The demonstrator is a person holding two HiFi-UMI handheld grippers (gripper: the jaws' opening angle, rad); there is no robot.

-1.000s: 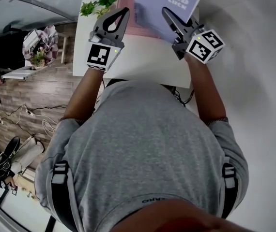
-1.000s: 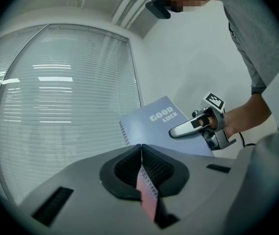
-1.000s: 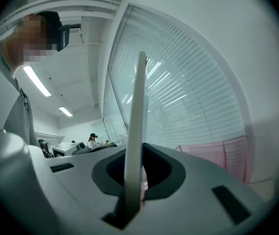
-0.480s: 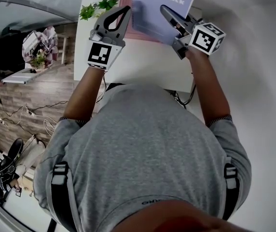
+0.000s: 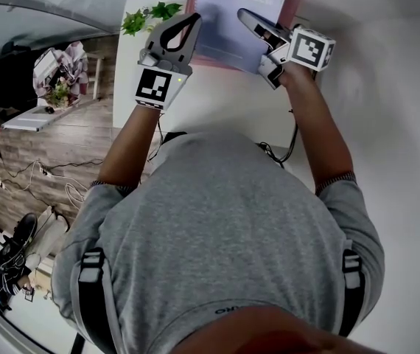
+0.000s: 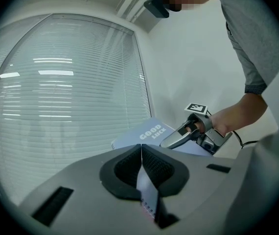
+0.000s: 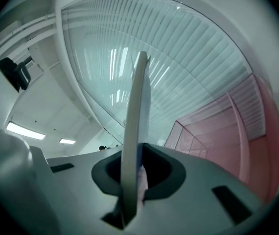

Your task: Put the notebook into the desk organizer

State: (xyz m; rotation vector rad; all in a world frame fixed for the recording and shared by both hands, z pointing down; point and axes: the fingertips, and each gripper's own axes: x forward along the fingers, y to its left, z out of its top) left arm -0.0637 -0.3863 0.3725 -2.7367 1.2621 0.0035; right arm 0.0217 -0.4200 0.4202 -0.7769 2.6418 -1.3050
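Observation:
A lavender spiral notebook printed "GOOD LUCK" is held up over the back of the white desk. The left gripper is shut on its left edge; in the left gripper view a thin strip of the notebook runs between the shut jaws of that gripper. The right gripper is shut on the notebook's lower right part. In the right gripper view the notebook stands edge-on between the pads of that gripper. The pink mesh desk organizer lies just beyond; its rim shows behind the notebook.
A small green plant stands at the desk's back left corner. A black cable hangs off the desk's near right edge. Window blinds fill the wall behind the desk. Wooden floor with clutter lies to the left.
Both grippers have moved forward with the notebook, carrying it farther toward the pink organizer at the back of the desk. The grips have not changed.

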